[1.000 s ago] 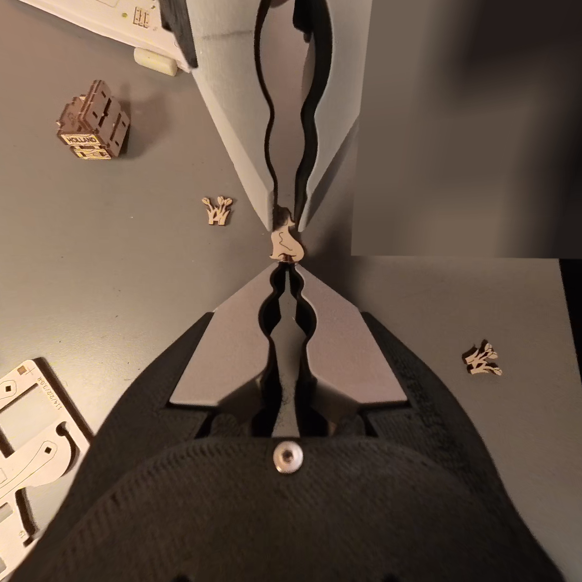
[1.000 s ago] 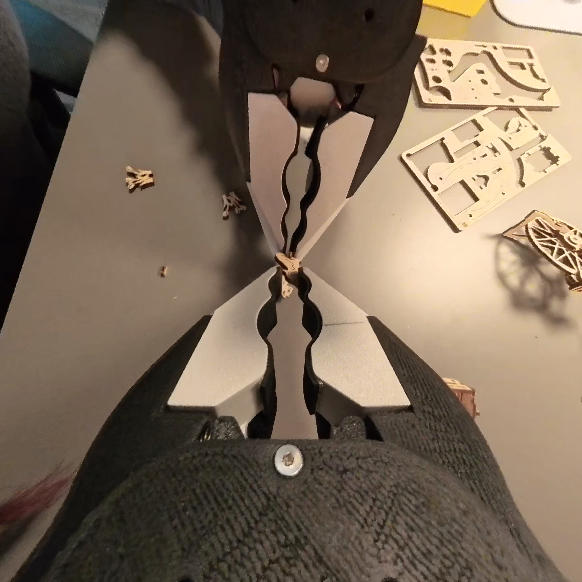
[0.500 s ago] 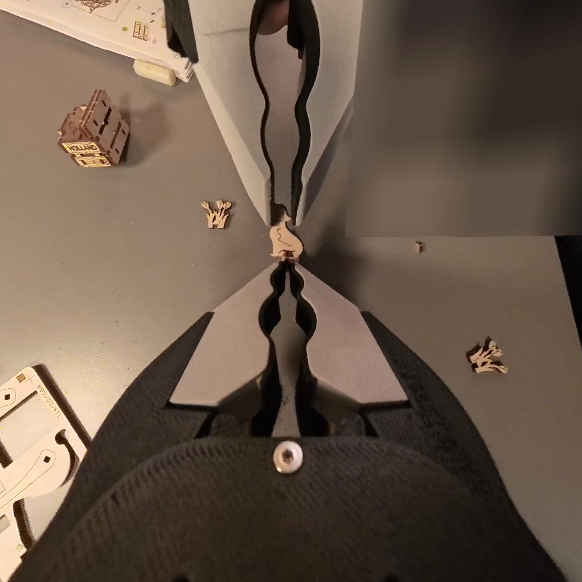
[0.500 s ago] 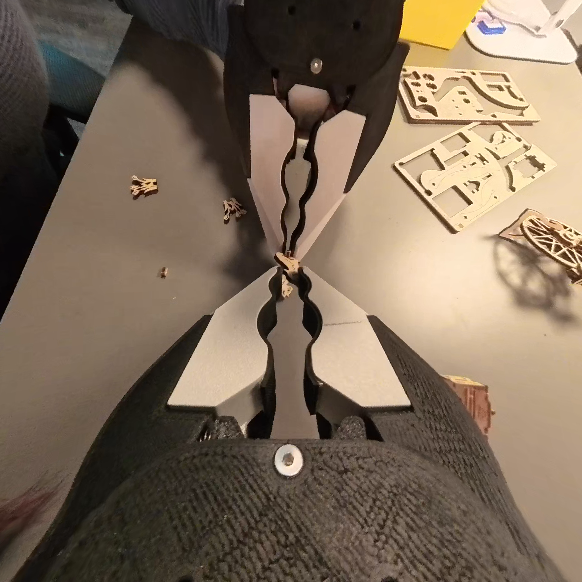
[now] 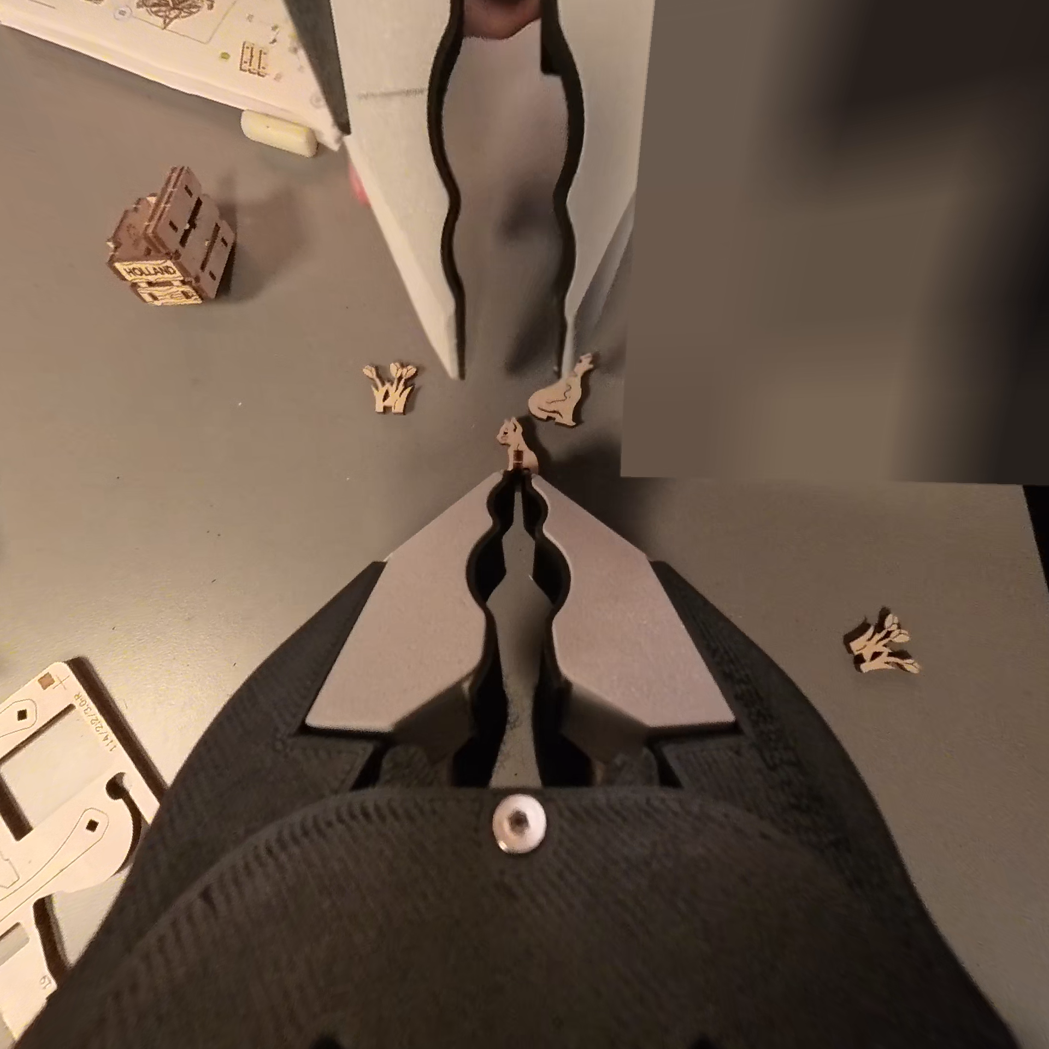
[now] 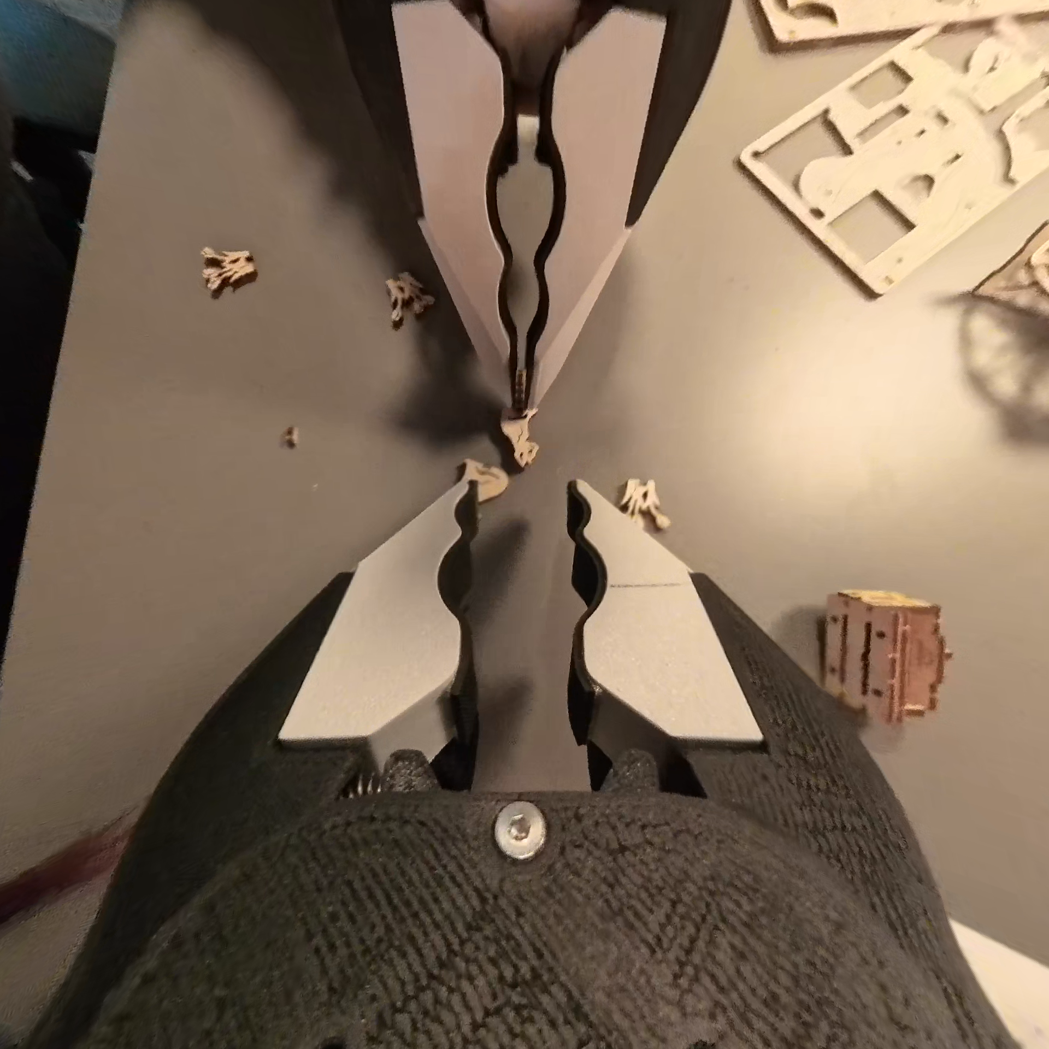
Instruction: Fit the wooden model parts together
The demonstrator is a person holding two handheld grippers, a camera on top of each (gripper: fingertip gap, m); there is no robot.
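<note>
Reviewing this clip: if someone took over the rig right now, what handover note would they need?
Left hand-held gripper: shut on the small piece, held above the table.
Right hand-held gripper: open and holding nothing.
The cat piece appears to lie loose on the table by the right fingertips, apart from the small piece.
Two tulip pieces and the brown block sit untouched.
Done: nothing is joined between the two pieces.
Left: probably regrasp the cat piece with the right gripper and fit it to the small piece.
</note>
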